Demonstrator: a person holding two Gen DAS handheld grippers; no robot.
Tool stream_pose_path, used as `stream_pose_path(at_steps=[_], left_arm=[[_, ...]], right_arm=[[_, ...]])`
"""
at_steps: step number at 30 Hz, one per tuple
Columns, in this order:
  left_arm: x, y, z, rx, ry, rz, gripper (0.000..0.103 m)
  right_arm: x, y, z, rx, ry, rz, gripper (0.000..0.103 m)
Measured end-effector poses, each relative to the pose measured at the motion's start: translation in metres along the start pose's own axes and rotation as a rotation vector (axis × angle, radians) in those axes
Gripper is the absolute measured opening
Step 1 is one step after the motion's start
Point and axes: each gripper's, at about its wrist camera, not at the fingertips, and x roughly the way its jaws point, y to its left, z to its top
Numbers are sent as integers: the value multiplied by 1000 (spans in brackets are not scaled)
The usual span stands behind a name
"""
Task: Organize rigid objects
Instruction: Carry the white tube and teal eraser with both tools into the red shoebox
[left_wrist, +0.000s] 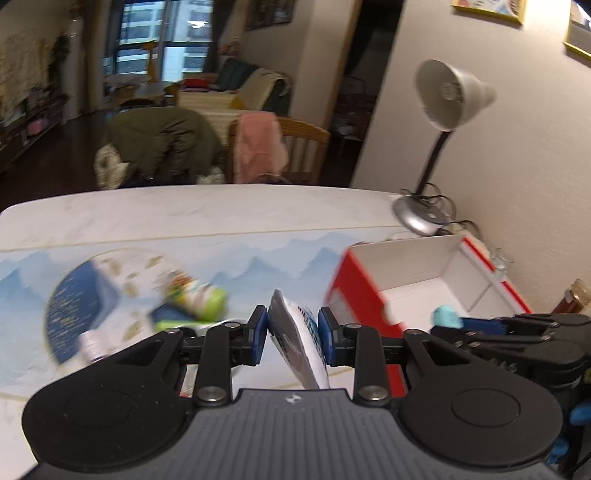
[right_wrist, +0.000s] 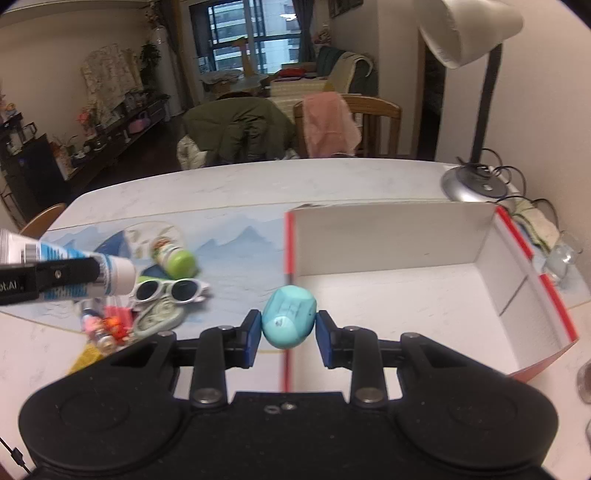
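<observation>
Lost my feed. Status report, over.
Left tongs shut on tube. Right tongs shut on teal egg, at red box edge. Nothing blocking box.

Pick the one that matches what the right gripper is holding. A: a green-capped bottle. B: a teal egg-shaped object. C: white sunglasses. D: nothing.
B: the right gripper has its blue pads on either side of the teal egg-shaped object, while the white sunglasses and the green-capped bottle lie on the mat.

The left gripper (left_wrist: 292, 334) has matt black plastic arms and blue rubbery pads (left_wrist: 260, 330), pinching a glossy white tube (left_wrist: 301, 347). The right gripper (right_wrist: 288, 338) clasps a smooth turquoise plastic egg-like piece (right_wrist: 289, 317). The box (right_wrist: 406, 236) looks like matt white cardboard; the lamp base (right_wrist: 472, 184) is shiny metal.
</observation>
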Motion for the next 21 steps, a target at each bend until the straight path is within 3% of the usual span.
stream_pose_path(at_steps=[10,21], left_arm=[[64,-91,16,124,87,-144,29],[134,-148,15,188,194,-168,29]], right_arm=[[18,-67,-1,42,48,-50,30],[44,-118,-11,40,149,-112,30]])
